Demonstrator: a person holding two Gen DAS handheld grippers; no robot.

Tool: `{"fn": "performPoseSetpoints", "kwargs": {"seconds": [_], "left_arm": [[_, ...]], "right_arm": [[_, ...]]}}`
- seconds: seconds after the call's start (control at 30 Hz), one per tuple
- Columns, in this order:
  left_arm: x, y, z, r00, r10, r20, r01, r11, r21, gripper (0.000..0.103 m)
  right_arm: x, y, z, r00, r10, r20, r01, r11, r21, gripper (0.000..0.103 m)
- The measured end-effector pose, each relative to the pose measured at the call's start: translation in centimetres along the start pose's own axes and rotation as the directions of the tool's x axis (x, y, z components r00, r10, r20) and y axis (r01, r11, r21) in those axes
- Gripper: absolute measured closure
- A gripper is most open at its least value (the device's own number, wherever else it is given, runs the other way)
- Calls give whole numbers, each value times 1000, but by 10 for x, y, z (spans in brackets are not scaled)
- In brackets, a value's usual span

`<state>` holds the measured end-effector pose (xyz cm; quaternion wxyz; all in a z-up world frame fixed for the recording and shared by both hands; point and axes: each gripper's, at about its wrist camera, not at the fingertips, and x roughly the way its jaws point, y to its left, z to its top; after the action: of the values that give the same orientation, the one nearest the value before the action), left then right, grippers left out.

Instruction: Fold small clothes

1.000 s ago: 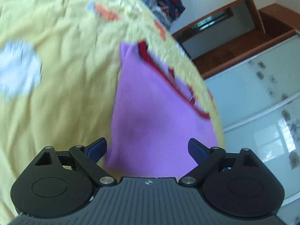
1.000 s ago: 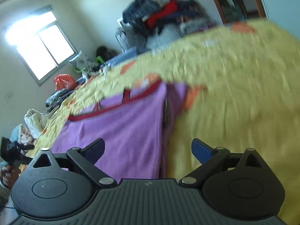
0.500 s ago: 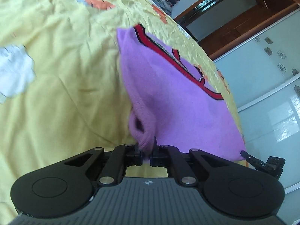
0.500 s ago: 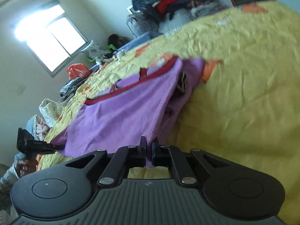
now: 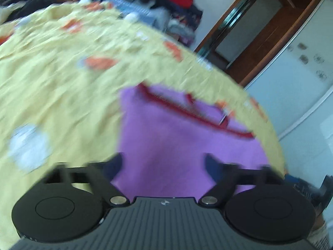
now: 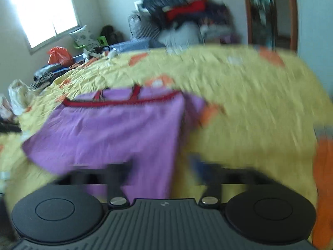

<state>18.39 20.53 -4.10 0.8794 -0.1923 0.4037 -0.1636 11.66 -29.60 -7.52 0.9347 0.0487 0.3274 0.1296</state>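
A small purple garment (image 5: 177, 137) with red trim lies folded on the yellow bedspread (image 5: 62, 95); it also shows in the right wrist view (image 6: 116, 129). My left gripper (image 5: 163, 165) is open just above the garment's near edge, holding nothing. My right gripper (image 6: 161, 166) is open over the garment's near right corner, its fingers blurred by motion. A darker flap of the garment (image 6: 193, 104) sticks out on the right side.
A pile of clothes (image 6: 187, 10) is stacked at the far wall beyond the bed. Bags and clutter (image 6: 58, 56) sit under the window at left. A wooden door frame (image 5: 260, 31) and glass wardrobe doors (image 5: 308, 73) stand past the bed's right edge.
Half a second ago both grippers were shut on the garment's near edge, lifting it. Now both have opened and pulled back, and the garment lies flat on the bed.
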Motion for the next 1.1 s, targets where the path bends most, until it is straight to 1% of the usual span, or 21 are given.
{"fn": "performPoseSetpoints", "kwargs": {"seconds": [0.03, 0.1, 0.13, 0.17, 0.23, 0.27, 0.3, 0.33, 0.37, 0.43, 0.47, 0.53, 0.6, 0.67, 0.7, 0.77, 0.8, 0.83, 0.9, 1.03, 1.1], "left_arm": [[15, -18, 5, 1000, -3, 12, 2, 999, 42, 25], [40, -57, 8, 994, 89, 56, -96, 987, 132, 24], [51, -71, 9, 989, 127, 73, -137, 977, 162, 24], [60, -80, 8, 989, 126, 82, -140, 972, 189, 21], [87, -81, 6, 995, 92, 41, -98, 979, 176, 17], [101, -79, 5, 991, 129, 28, -132, 977, 169, 20], [113, -76, 4, 985, 171, 25, -173, 969, 175, 21], [123, -70, 3, 981, 194, 21, -194, 964, 179, 20], [129, -64, 2, 978, 209, 10, -208, 962, 178, 20], [136, -50, -3, 979, 202, -28, -196, 970, 147, 18], [130, -48, -7, 982, 188, -13, -182, 966, 183, 18], [128, -49, -12, 978, 209, -8, -200, 948, 247, 18], [125, -50, -11, 978, 210, -14, -200, 945, 257, 16], [118, -48, -5, 984, 176, 2, -173, 961, 218, 6], [115, -46, -1, 985, 173, 17, -173, 965, 197, 5], [115, -39, 10, 983, 181, 26, -182, 967, 175, 5], [116, -35, 16, 984, 175, 29, -178, 971, 160, 5], [118, -30, 21, 986, 166, 28, -168, 976, 140, 5], [122, -22, 31, 986, 168, 16, -169, 980, 104, 5], [123, -20, 40, 983, 181, 12, -181, 977, 108, 5], [124, -20, 40, 983, 185, 9, -185, 976, 117, 4]], "right_arm": [[17, 13, 9, 1000, -15, -2, 15, 999, -44, 0], [49, 35, 22, 998, -58, 25, 60, 992, -110, 0], [67, 43, 28, 998, -61, 3, 60, 988, -141, 0], [84, 49, 33, 997, -77, -19, 72, 983, -167, 0], [108, 58, 36, 996, -84, -22, 78, 978, -192, 0], [120, 61, 36, 997, -68, -38, 59, 977, -207, 0], [130, 66, 34, 993, -104, -52, 88, 966, -242, 0], [139, 69, 29, 982, -171, -79, 142, 948, -286, 0], [140, 62, 25, 983, -163, -79, 137, 953, -270, 0], [133, 33, 18, 986, -115, -121, 99, 986, -134, 0], [126, 25, 12, 986, -120, -113, 105, 986, -129, 0], [117, 19, 5, 988, -107, -109, 95, 989, -114, 0], [109, 12, 11, 990, -77, -117, 68, 995, -79, 0], [88, -3, 21, 1000, -6, -28, 6, 1000, 5, 0], [80, -15, 23, 999, 10, 33, -11, 999, 35, 0], [81, -38, 33, 998, 19, 55, -23, 996, 81, 0], [86, -50, 37, 997, 51, 56, -58, 991, 123, 9], [92, -62, 40, 994, 91, 57, -99, 981, 168, 35], [108, -78, 43, 995, 98, 27, -102, 972, 213, 65], [133, -86, 40, 996, 86, -40, -75, 972, 225, 68], [132, -89, 39, 992, 122, -27, -110, 957, 268, 65]]}}
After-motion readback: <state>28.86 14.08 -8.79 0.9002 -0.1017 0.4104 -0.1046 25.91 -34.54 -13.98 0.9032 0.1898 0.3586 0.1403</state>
